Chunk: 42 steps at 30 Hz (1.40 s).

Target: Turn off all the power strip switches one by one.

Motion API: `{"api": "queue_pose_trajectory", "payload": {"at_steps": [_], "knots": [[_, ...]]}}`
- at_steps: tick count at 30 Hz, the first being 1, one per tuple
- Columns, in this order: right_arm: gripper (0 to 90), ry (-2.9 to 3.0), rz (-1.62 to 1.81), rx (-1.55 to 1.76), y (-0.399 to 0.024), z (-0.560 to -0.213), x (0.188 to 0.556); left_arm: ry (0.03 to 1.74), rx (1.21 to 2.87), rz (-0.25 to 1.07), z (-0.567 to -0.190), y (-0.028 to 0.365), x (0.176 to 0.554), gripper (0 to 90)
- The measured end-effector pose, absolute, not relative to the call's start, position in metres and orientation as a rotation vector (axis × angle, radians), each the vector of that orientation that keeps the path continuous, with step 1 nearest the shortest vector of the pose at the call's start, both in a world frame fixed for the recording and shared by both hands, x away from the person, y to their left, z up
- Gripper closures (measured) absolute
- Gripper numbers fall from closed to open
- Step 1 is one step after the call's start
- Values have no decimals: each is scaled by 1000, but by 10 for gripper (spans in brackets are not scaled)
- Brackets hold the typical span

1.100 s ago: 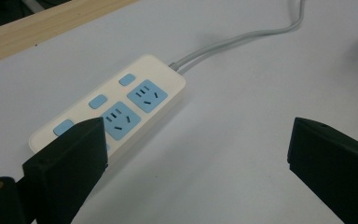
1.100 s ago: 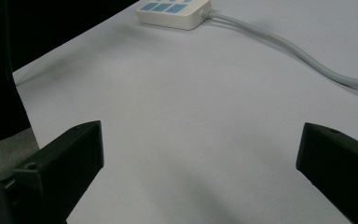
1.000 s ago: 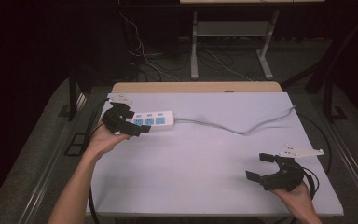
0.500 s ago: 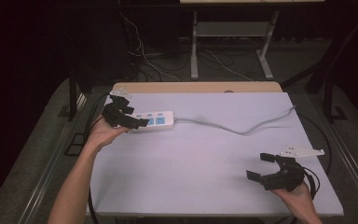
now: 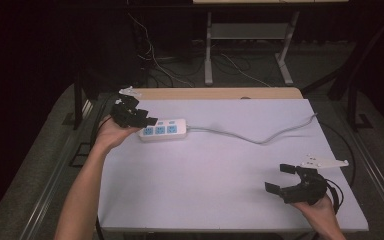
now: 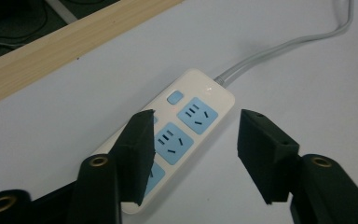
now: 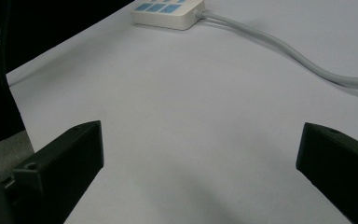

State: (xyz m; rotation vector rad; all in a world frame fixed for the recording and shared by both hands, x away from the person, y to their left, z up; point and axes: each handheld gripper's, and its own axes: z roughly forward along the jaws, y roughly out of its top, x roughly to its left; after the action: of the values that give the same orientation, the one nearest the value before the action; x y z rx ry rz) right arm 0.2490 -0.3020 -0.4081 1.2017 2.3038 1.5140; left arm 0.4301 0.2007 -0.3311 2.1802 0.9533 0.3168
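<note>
Power strip (image 5: pixel 163 129) lengthwise across table, cord end rightward.

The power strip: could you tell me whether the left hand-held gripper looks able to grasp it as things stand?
Probably yes. The left hand-held gripper hangs open right over the power strip, one jaw above the strip, the other beside it, with nothing between.

power strip (image 6: pixel 179 135): glossy white plastic, matt blue sockets | cable (image 5: pixel 260 137): smooth grey sheath | tabletop (image 5: pixel 220 175): matt white, smooth | table edge (image 6: pixel 65 39): light wood grain | left gripper (image 6: pixel 193 154) & right gripper (image 7: pixel 200 163): matt black plastic, brass-look screw inserts
</note>
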Motion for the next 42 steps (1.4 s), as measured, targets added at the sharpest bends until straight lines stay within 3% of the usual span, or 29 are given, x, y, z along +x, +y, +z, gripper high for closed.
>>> {"api": "queue_pose_trajectory", "payload": {"at_steps": [12,18,42], "knots": [[5,2295,1514,1205,-303,-407,248,995,2175,336,-331,200,447,797],[5,2297,1512,1202,-302,-408,248,1005,2179,331,-337,199,454,889],[5,2298,1510,1206,-302,-409,249,1128,2148,311,-374,198,477,893]]}}
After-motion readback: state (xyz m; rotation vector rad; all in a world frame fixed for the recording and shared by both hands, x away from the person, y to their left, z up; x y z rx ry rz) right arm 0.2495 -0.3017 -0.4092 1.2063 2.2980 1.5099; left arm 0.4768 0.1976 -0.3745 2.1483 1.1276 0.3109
